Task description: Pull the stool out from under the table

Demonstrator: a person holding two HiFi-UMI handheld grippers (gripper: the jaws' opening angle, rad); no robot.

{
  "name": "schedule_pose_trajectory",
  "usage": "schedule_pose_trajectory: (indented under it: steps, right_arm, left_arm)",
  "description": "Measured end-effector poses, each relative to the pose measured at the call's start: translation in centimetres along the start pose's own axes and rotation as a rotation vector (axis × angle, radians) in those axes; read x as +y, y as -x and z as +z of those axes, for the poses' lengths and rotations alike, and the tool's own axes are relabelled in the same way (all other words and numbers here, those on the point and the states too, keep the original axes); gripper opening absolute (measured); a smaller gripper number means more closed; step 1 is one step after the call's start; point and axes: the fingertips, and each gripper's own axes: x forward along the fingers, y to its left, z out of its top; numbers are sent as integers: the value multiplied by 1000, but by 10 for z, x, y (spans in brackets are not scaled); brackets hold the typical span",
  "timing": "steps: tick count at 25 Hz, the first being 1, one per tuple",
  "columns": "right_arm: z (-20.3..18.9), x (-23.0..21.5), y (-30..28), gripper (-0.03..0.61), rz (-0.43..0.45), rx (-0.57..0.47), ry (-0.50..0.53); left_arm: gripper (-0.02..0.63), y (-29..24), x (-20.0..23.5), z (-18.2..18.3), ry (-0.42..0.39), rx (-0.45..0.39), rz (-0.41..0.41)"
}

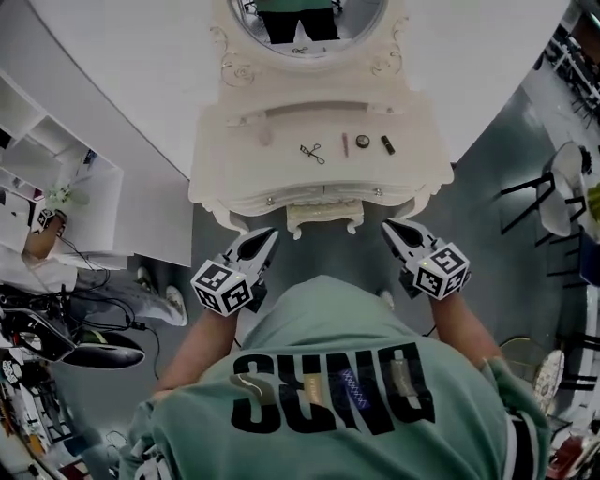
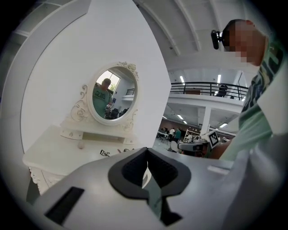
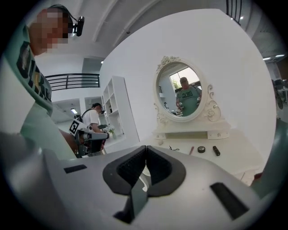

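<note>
Stool (image 1: 324, 217) under table (image 1: 234, 159), between closed, empty left hand-held gripper (image 1: 269, 235) and right hand-held gripper (image 1: 388, 228)

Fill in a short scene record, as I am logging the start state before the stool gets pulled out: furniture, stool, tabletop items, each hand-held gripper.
Furniture: white carved dressing table with oval mirror
Stool: white carved stool, tucked under the table's front edge, untouched
Tabletop: dark scissor-handled tool, slim pink stick, small round black pot, short black tube
Left hand-held gripper: shut, empty, short of the stool
Right hand-held gripper: shut, empty, short of the stool
</note>
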Motion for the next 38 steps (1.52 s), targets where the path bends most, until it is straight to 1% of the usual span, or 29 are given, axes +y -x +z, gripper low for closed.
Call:
schedule_pose_trajectory:
  steps: [2, 4, 7, 8, 10, 13, 15, 17, 20, 24, 28, 31, 34, 38]
  right_arm:
    - [1, -28, -6, -5, 78, 22, 36]
    - [-3, -63, -3, -3, 135, 43, 54]
    - [-13, -107, -4, 14, 198, 85, 64]
    - [-18, -114, -9, 24, 227, 105, 65]
    - [-28, -123, -21, 44, 276, 140, 64]
    - [-50, -136, -39, 73, 284, 168, 63]
    - [-70, -137, -51, 90, 259, 175, 46]
    - [-93, -136, -70, 104, 224, 179, 23]
    - [-139, -134, -104, 123, 151, 211, 11]
    - [-212, -143, -146, 140, 40, 278, -22]
    - [-294, -161, -184, 175, -43, 383, -25]
    - [-346, -184, -211, 206, -106, 437, -22]
    - [-391, -215, -232, 245, -158, 493, 34]
    - [-437, -260, -247, 298, -242, 553, 98]
  left_arm:
    - [11, -24, -3, 1, -6, -24, 73]
    - [11, -57, -10, -3, 10, -48, 139]
    - [11, -99, -14, -13, 91, -74, 214]
    - [11, -107, -15, -18, 113, -69, 239]
    - [11, -117, -16, -26, 131, -46, 276]
    - [11, -133, -12, -42, 134, -7, 283]
    - [11, -136, -6, -58, 113, 28, 255]
    - [11, -136, 10, -74, 90, 52, 211]
    - [11, -133, 52, -105, 90, 74, 160]
    - [11, -127, 109, -149, 90, 109, 132]
    - [11, -120, 153, -194, 85, 145, 129]
    - [11, -115, 188, -229, 105, 165, 152]
    - [11, -111, 213, -265, 155, 176, 176]
    - [11, -101, 222, -309, 224, 193, 176]
